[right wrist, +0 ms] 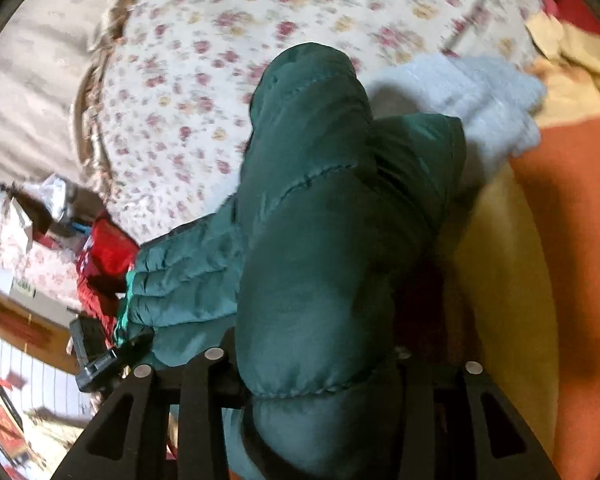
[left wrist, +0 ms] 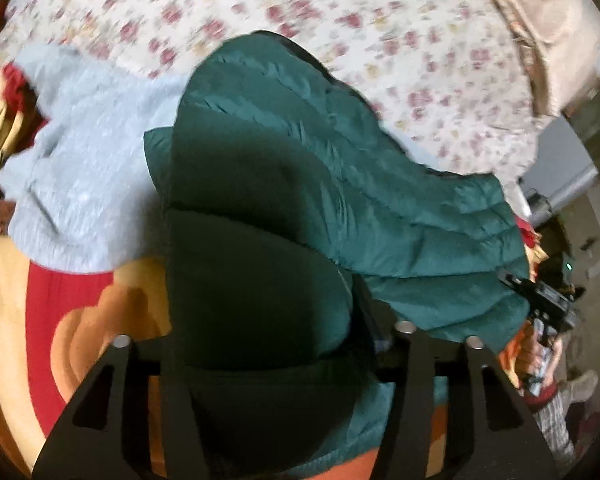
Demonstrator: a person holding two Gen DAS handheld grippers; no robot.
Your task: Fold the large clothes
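Observation:
A dark green quilted puffer jacket (left wrist: 340, 168) hangs bunched between both grippers above a bed. My left gripper (left wrist: 276, 360) is shut on a thick fold of the jacket, which fills the space between its fingers. My right gripper (right wrist: 316, 372) is shut on another fold of the same jacket (right wrist: 312, 208). The right gripper also shows at the right edge of the left wrist view (left wrist: 540, 300), and the left gripper at the lower left of the right wrist view (right wrist: 112, 352). Both views are blurred by motion.
A pale blue fleece garment (left wrist: 80, 168) lies on the bed under and beside the jacket, also in the right wrist view (right wrist: 480, 96). A floral sheet (left wrist: 340, 20) covers the far bed. A red, orange and yellow blanket (left wrist: 40, 320) lies nearer. Clutter (right wrist: 40, 220) sits beside the bed.

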